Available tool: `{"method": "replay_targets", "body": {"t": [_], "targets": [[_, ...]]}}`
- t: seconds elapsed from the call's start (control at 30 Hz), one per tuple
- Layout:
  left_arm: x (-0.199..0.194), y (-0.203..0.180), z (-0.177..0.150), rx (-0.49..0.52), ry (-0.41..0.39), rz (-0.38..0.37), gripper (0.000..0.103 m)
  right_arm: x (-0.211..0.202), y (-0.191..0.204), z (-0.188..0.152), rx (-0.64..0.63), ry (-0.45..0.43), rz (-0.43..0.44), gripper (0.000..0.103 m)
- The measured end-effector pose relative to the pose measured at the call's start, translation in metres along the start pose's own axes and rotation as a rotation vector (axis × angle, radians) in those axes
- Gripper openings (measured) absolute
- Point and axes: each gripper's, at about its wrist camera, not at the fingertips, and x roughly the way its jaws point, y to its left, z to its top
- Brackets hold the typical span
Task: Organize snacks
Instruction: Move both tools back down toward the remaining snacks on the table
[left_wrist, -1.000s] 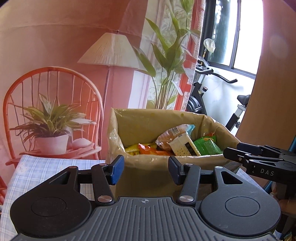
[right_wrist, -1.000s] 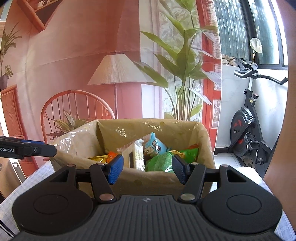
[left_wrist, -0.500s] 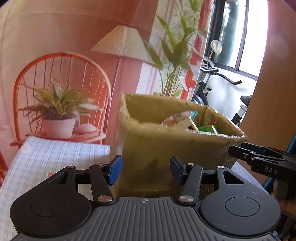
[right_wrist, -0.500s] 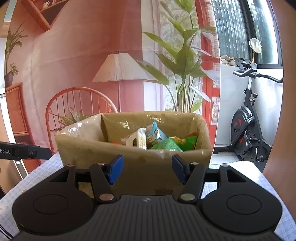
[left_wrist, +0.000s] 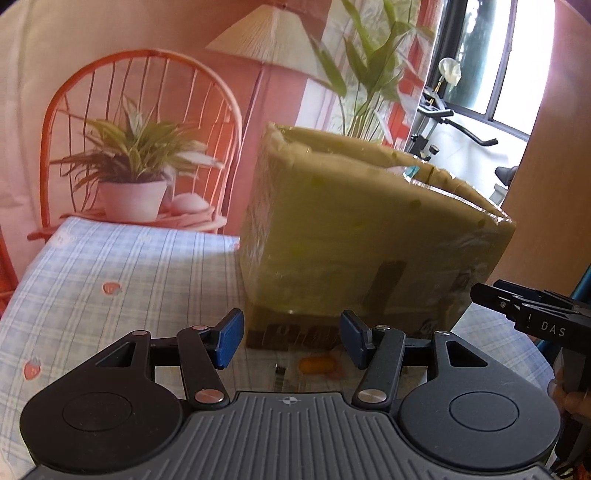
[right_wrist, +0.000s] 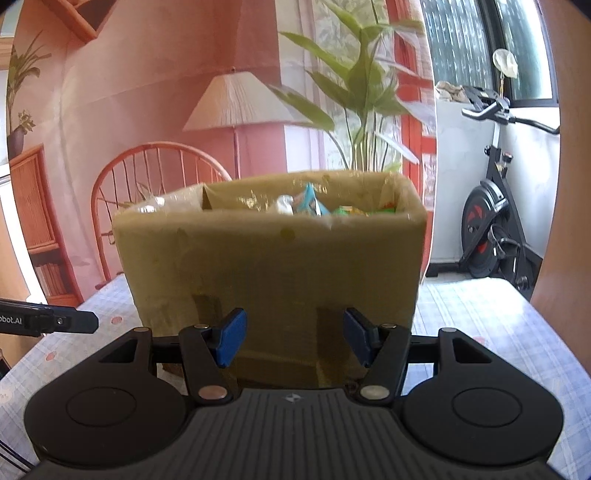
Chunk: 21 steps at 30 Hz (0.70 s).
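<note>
Left gripper (left_wrist: 291, 338) (marked "obot.AI") released; right gripper (right_wrist: 291, 339) ("DAS") released; both face snack box (right_wrist: 273, 266).

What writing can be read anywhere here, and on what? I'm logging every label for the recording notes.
"DAS": on the black right gripper, at the left wrist view's right edge.
"obot.AI", cut off by the frame: on the black left gripper.
Dark print low on the tape-wrapped brown cardboard box: blurred, unreadable.

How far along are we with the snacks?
Done: several packets already sit in the cardboard box. In hand: nothing; the left claw and right claw are both empty and open in front of the box on the checked tablecloth. Left: I can't tell; no loose snacks show.
</note>
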Motion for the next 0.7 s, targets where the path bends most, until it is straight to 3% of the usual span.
{"method": "replay_targets", "body": {"t": [0.7], "targets": [[0.017, 0.005, -0.027, -0.02, 0.083, 0.002, 0.06, 0.011, -0.015, -0.037, 0.01, 0.084, -0.013, 0.061]]}}
